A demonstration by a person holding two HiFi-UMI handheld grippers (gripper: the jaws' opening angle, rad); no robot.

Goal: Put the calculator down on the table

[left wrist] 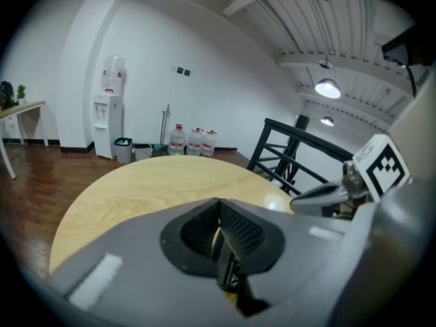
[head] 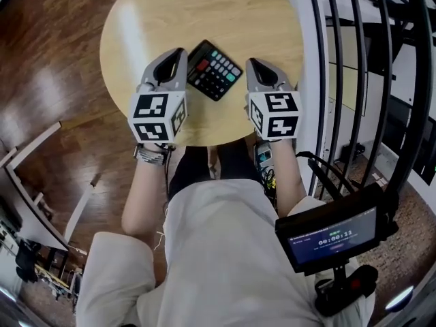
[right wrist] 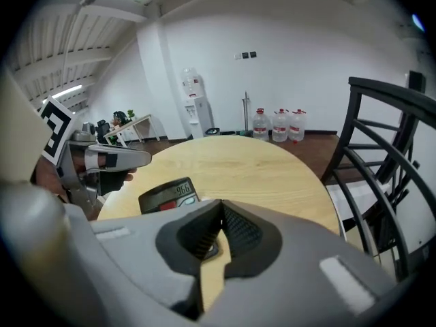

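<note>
A black calculator (head: 214, 69) with a lit display lies flat on the round wooden table (head: 204, 12), between my two grippers. My left gripper (head: 178, 52) hovers just left of it, jaws closed together with nothing between them; in its own view the left gripper (left wrist: 218, 203) points over bare tabletop (left wrist: 150, 189). My right gripper (head: 252, 61) hovers just right of the calculator, also shut and empty. In the right gripper view the calculator (right wrist: 167, 196) shows left of the closed right gripper (right wrist: 221, 204), partly hidden behind the left jaw, with the left gripper (right wrist: 112, 159) beyond it.
A black railing (head: 368, 80) stands close to the table's right side. A small screen on a mount (head: 330, 237) sits at the person's right hip. A water dispenser (left wrist: 107, 125) and water bottles (left wrist: 194, 142) line the far wall. Wooden floor surrounds the table.
</note>
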